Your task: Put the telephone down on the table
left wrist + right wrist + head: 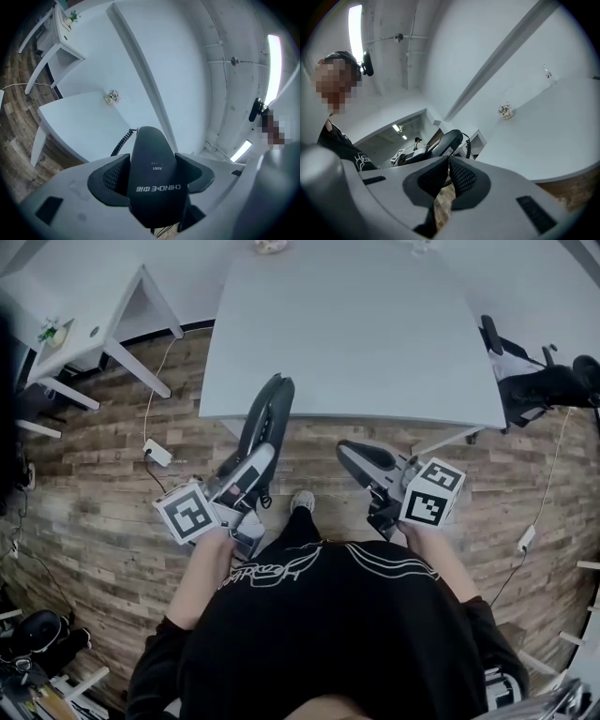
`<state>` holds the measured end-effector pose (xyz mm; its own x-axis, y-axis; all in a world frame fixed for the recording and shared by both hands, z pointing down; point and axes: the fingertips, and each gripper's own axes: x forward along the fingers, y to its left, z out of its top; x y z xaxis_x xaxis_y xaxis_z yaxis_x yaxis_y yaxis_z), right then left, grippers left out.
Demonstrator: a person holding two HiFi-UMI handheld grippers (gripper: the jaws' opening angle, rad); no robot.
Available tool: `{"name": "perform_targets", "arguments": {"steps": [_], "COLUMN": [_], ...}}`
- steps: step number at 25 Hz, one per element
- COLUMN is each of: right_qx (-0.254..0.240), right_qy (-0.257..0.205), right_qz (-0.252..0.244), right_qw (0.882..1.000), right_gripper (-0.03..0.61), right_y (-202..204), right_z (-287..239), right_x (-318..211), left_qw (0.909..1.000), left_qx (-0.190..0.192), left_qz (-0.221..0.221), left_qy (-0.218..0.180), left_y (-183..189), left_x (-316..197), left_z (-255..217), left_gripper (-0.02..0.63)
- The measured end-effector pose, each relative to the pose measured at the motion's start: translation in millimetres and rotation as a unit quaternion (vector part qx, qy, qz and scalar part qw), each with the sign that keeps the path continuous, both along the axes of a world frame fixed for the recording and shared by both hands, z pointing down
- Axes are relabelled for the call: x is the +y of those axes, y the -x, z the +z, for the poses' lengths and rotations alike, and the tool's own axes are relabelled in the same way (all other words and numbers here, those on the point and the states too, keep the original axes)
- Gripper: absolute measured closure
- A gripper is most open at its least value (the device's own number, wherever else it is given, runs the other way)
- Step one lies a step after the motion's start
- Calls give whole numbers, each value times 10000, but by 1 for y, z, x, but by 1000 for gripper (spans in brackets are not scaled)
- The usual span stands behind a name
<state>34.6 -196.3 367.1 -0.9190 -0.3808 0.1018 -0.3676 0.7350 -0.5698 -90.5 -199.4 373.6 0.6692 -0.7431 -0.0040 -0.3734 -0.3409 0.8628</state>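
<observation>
A black telephone handset (269, 413) with a coiled cord (123, 140) sits lengthwise between the jaws of my left gripper (246, 472). The jaws are shut on the handset's middle (154, 183), with the pads against both of its sides. In the head view the handset's far end reaches over the near edge of the white table (356, 334); the rest hangs above the wooden floor. My right gripper (349, 451) is held level to the right, in front of the table edge. Its pads (461, 176) meet at the tips with nothing between them. The right gripper view also shows the handset (445, 143).
A small ornament (272, 246) and a clear glass item (548, 75) stand at the table's far edge. A white side desk (103, 315) is at the left. A black chair (534, 381) is at the right. A power strip (157, 453) and cables lie on the floor.
</observation>
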Motion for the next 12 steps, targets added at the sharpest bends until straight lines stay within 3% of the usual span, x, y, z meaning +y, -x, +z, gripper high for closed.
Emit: {"name": "perform_targets", "arguments": {"steps": [12], "right_qx": [149], "right_qy": [356], "right_qz": [124], "right_qw": [9992], "right_gripper": [538], "right_y": [58], "right_z": [13], "right_x": [-154], "left_qw": [9991], "left_qx": [-312], "left_qz": [-39], "left_qy": [267], "left_y": [66], "left_x": [-165], "left_z": [23], "left_gripper": [319]}}
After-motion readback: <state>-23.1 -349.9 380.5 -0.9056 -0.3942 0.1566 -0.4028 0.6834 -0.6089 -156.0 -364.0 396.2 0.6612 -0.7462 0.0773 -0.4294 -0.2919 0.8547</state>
